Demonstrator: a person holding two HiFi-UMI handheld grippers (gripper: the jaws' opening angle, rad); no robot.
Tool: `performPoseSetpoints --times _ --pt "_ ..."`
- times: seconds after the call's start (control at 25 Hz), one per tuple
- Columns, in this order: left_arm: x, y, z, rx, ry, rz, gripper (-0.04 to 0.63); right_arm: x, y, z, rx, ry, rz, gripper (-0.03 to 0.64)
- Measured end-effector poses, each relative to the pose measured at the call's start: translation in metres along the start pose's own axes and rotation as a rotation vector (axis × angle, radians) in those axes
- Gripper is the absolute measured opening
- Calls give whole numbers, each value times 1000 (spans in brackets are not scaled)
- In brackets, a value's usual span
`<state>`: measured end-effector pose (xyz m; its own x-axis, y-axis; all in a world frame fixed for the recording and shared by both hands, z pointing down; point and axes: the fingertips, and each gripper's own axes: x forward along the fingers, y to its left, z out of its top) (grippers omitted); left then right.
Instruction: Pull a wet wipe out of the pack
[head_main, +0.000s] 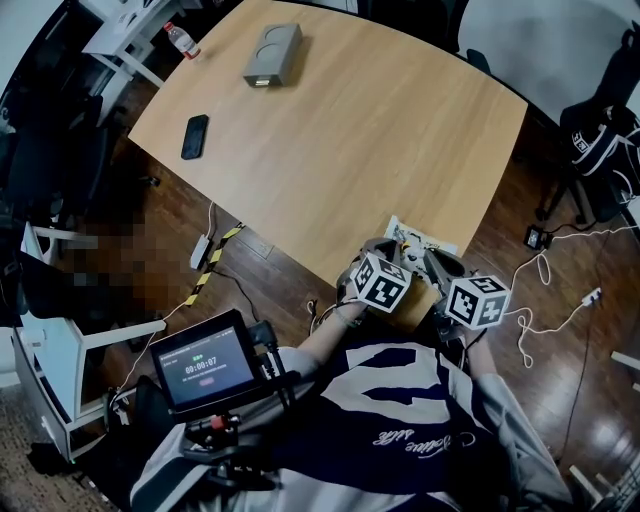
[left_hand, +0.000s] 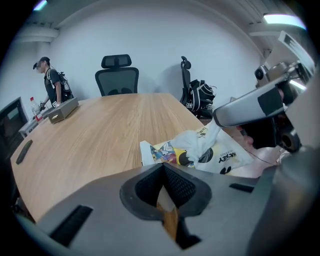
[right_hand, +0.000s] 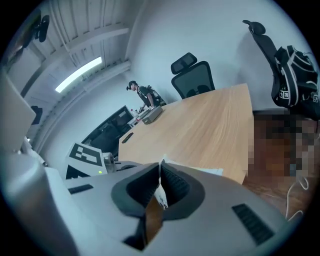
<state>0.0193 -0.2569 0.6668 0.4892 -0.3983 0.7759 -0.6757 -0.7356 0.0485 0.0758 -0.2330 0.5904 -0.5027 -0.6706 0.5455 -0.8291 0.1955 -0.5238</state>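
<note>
Here, cartoon-printed wipe pack (left_hand: 230, 159), left tongs (left_hand: 162, 167) pinching its edge, right tongs (right_hand: 161, 167) clamped on white wipe (left_hand: 200, 141).

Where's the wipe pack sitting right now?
In the head view the wipe pack lies at the table's near right corner. In the left gripper view it sits right of centre, the right claw pinching a wet wipe from it.

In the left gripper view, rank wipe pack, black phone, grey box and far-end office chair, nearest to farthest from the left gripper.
1. Wipe pack, ahead, right.
2. Black phone, left edge of table.
3. Grey box, far left.
4. Far-end office chair, behind the table.
</note>
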Motion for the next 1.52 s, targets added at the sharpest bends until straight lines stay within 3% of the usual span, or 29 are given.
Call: performPoseSetpoints --times 0.16,0.28,0.48,0.64,0.8,0.92,1.04,1.16,1.36,1.52 --pt "1 -2 2 37 12 11 3 -15 -7 19 -29 -44 -32 17" --pt "0 -1 1 53 12 20 3 -18 -9 36 -118 -46 -59 25" --pt "0 -3 3 93 10 38 3 20 -1 22 -278 164 20 68" --pt "2 -4 7 203 -17 59 3 44 -6 -13 -268 363 78 75" --pt "3 -6 10 301 -42 75 3 50 -19 -21 -237 398 49 75" --pt "3 -5 10 295 -45 77 3 54 -20 -25 -240 443 58 72" --pt "4 -5 8 304 -24 85 3 56 -18 -26 -260 468 75 26" --pt "5 -5 8 318 8 100 3 51 -11 -21 -239 434 99 0" --pt "6 1 8 216 42 95 3 35 9 4 -79 264 180 -2" --pt "5 1 9 260 37 117 3 17 20 37 45 100 239 -2"
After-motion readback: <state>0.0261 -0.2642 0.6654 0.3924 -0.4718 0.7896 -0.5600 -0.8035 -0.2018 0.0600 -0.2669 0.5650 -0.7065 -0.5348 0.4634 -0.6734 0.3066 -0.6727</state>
